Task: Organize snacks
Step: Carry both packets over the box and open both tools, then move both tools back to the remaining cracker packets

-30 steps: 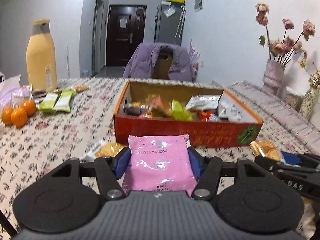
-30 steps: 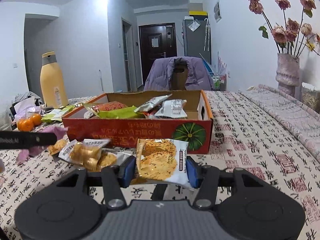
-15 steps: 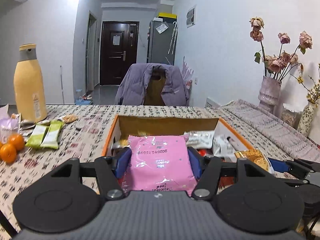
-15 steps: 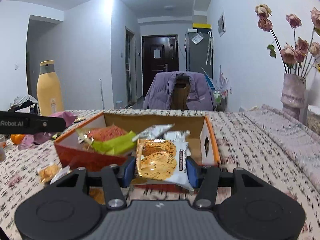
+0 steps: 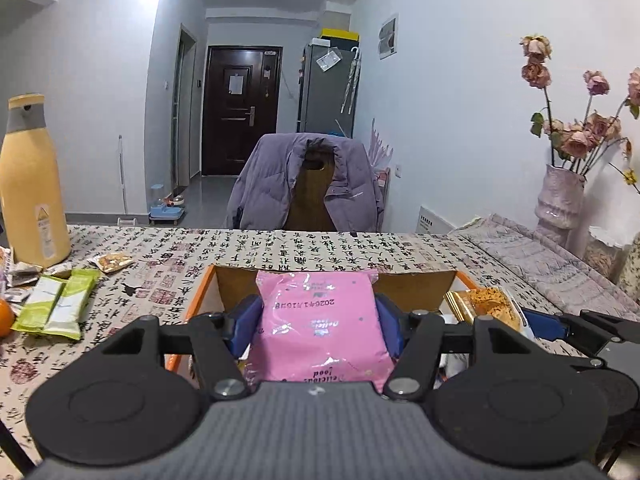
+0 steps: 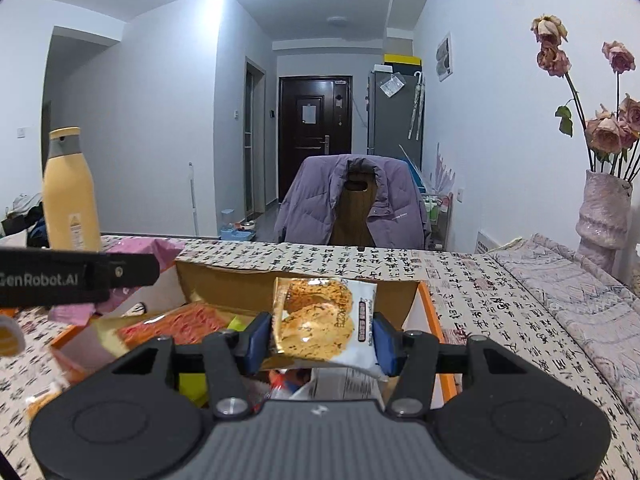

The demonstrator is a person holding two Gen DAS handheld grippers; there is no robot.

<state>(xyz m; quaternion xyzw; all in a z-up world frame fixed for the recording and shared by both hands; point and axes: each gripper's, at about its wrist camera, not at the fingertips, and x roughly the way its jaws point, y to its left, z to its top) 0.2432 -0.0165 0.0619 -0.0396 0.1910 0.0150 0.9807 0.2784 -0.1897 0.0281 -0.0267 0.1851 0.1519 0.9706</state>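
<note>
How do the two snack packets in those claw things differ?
The pink packet is plain pink with small print; the cracker packet is gold and white and pictures biscuits. The pink one sits in the left gripper, the cracker one in the right gripper. Both are clamped above the orange box.

Left gripper (image 5: 318, 326) pointed slightly downward — blue pads pressed on both sides of pink packet (image 5: 318, 328), packet held upright. Right gripper (image 6: 320, 338) likewise tilted down — pads clamped on biscuit packet (image 6: 324, 322). Both held side by side, level.
</note>
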